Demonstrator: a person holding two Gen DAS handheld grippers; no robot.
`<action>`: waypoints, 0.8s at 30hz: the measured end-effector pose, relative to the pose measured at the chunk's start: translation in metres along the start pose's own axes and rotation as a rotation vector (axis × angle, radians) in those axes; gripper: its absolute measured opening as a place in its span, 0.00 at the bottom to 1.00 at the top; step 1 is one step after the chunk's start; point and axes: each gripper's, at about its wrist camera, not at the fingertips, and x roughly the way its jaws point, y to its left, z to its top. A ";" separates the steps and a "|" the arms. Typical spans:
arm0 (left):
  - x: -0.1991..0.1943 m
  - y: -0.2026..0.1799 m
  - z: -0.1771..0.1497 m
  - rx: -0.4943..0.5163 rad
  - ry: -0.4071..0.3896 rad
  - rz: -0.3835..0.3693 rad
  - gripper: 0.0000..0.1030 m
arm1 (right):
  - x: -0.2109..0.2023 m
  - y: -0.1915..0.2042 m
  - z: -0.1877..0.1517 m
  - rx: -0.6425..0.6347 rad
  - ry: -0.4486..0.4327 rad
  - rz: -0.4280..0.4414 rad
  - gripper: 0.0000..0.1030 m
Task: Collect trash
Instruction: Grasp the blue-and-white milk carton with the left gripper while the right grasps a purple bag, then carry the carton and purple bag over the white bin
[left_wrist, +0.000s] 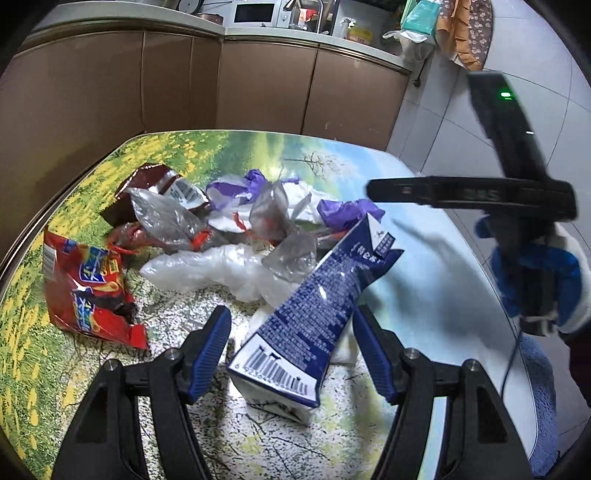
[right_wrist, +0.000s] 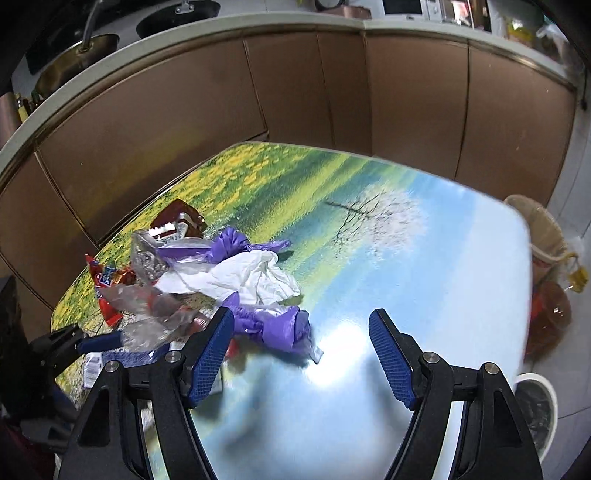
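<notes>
A pile of trash lies on the landscape-print table (left_wrist: 424, 280). It holds a red snack bag (left_wrist: 85, 291), a brown wrapper (left_wrist: 147, 181), clear plastic film (left_wrist: 207, 269) and purple bags (left_wrist: 343, 212). My left gripper (left_wrist: 291, 310) is open, and a blue-and-white carton (left_wrist: 314, 306) lies between its fingers without being pressed. My right gripper (right_wrist: 301, 314) is open over bare table. A purple bag (right_wrist: 273, 326) rests just past its left finger, with white crumpled paper (right_wrist: 251, 277) beyond. A gloved hand (left_wrist: 539, 284) holds the right gripper at the table's right edge.
Brown cabinets (right_wrist: 295, 92) curve around the table's far side. Off the right edge stand a lined basket bin (right_wrist: 539, 229), an amber bottle (right_wrist: 550, 317) and a white round tub (right_wrist: 546, 391). The right half of the table shows only glare.
</notes>
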 end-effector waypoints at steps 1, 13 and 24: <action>0.000 0.000 0.000 0.002 0.000 -0.004 0.64 | 0.004 -0.001 0.000 0.005 0.006 0.009 0.73; 0.001 -0.005 -0.009 -0.008 0.035 -0.041 0.33 | 0.036 -0.003 -0.004 0.053 0.066 0.127 0.43; -0.025 -0.011 -0.022 -0.051 -0.017 -0.011 0.33 | 0.013 0.009 -0.021 -0.006 0.057 0.105 0.31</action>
